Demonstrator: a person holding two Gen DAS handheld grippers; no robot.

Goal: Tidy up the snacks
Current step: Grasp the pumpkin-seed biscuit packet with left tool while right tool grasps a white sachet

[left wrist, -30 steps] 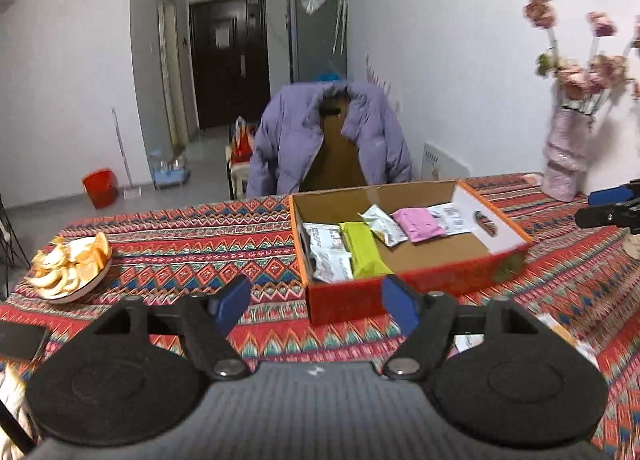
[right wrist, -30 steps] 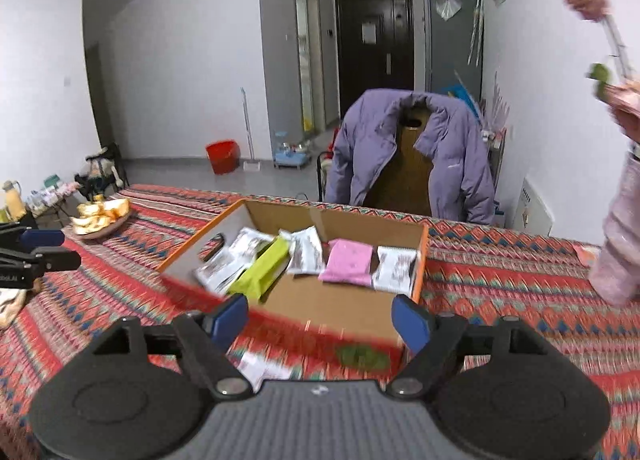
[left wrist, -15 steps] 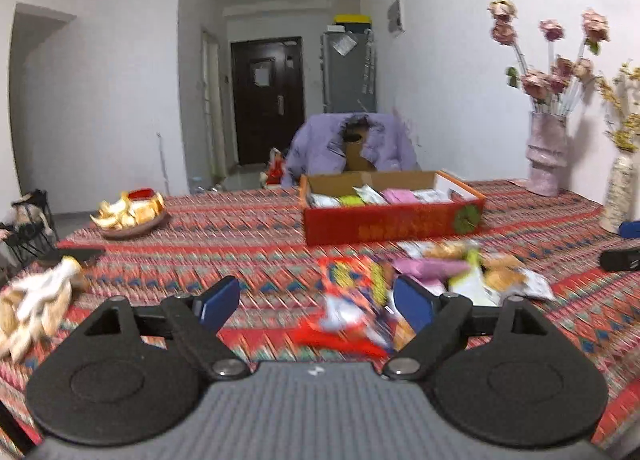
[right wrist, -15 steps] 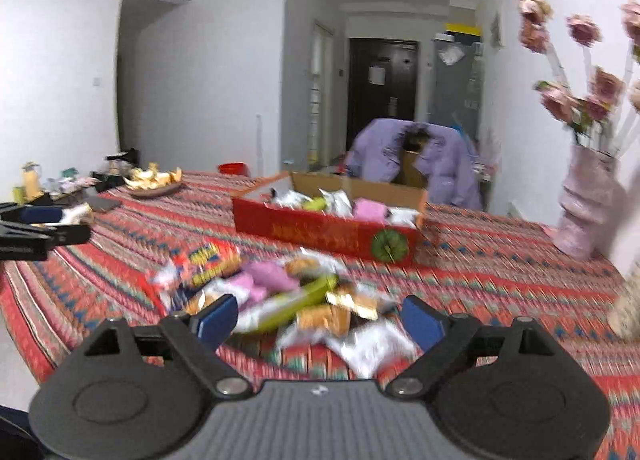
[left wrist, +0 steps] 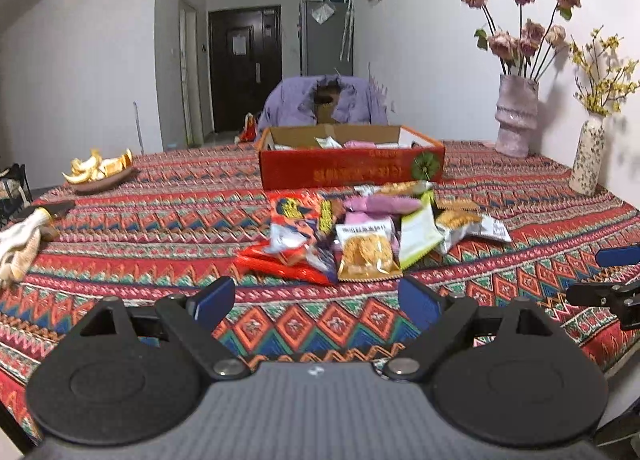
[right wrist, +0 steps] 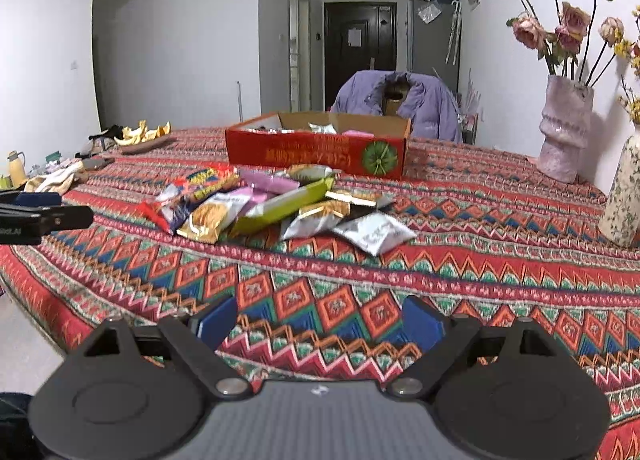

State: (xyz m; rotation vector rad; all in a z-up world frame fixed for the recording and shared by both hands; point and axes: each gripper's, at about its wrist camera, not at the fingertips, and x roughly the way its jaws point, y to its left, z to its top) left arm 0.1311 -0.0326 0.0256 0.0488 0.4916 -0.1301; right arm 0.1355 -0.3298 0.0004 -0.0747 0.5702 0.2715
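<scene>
Both tongs have drawn back from the red box since a second ago and now hover low over the worktop. The left tongs are opening, the right tongs stand apart; both empty. The pile of snack packets, earlier unseen, lies at twelve o'clock, just before the box.

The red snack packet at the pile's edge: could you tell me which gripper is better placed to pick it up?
Probably the left gripper: the red snack packet lies just ahead between its open fingers, while from the right gripper it sits farther off to the left.
</scene>
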